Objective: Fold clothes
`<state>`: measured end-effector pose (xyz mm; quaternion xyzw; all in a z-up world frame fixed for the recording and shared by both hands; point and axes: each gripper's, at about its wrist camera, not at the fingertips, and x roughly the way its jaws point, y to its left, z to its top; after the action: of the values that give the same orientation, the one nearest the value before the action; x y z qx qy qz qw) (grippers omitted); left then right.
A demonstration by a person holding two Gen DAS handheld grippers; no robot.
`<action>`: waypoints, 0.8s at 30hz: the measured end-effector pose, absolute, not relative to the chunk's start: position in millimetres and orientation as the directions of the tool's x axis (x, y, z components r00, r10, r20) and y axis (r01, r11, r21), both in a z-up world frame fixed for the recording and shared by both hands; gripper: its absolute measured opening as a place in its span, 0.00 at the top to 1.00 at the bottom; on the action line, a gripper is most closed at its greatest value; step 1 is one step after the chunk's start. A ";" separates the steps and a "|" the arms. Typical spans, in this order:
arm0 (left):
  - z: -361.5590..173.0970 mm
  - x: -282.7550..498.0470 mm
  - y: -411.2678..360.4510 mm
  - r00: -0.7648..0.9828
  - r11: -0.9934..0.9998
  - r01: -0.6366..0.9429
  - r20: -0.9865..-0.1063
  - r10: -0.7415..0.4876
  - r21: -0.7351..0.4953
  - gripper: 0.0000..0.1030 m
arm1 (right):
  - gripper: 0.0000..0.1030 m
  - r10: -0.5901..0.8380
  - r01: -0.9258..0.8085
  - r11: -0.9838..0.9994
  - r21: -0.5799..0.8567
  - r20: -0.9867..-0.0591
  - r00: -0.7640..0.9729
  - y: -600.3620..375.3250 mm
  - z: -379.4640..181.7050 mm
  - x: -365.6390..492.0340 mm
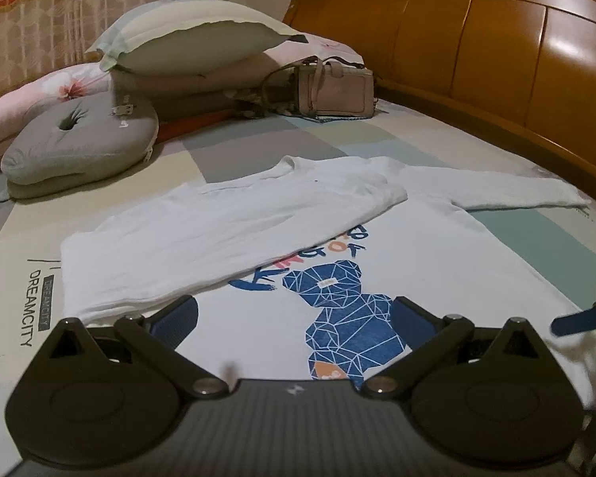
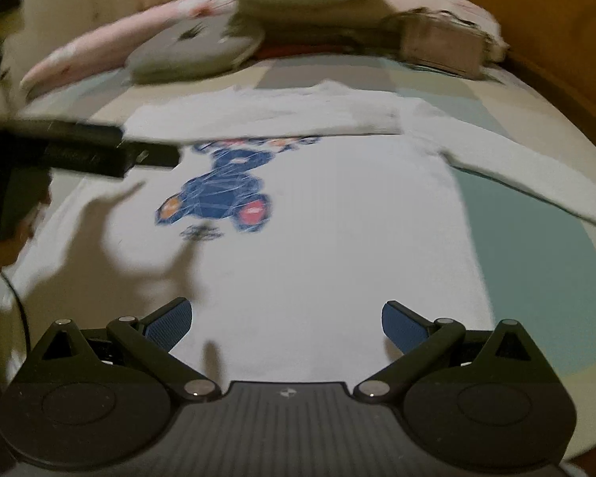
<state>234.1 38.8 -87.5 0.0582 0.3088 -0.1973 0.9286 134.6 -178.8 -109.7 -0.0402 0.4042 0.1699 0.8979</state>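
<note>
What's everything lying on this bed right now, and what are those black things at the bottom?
shirt: one, white with a blue bear print, flat mid-bed, one sleeve folded across the chest, the other stretched out
grey cushion: one, far left
pillow: one, pale, on stacked bedding
handbag: one, pinkish, near the headboard
headboard: one, orange wood
bedsheet: one, pastel patches
left tool: one, black with blue pads, open
right tool: one, same, open

One white shirt (image 1: 417, 246); two hand-held grippers; one handbag (image 1: 333, 89); one grey cushion (image 1: 79, 143).
</note>
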 end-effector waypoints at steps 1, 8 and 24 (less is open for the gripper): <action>-87.2 234.1 39.3 0.732 0.916 0.401 -0.596 -0.330 -0.014 0.01 | 0.00 0.280 -0.359 0.931 0.058 -0.745 0.606 -174.1 -110.9 134.5; -86.5 234.4 40.8 0.732 0.917 0.398 -0.596 -0.329 -0.017 0.01 | 0.00 0.265 -0.456 0.889 -0.021 -0.790 0.554 -164.3 -118.5 118.7; -87.0 231.8 34.6 0.727 0.909 0.416 -0.597 -0.341 -0.012 0.01 | 0.00 0.250 -0.426 0.905 0.008 -0.820 0.515 -194.7 -113.1 101.3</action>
<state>231.8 34.6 -87.0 0.0612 0.3084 -0.2040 0.9271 101.3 -194.7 -113.1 -0.0976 0.4522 0.1954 0.8648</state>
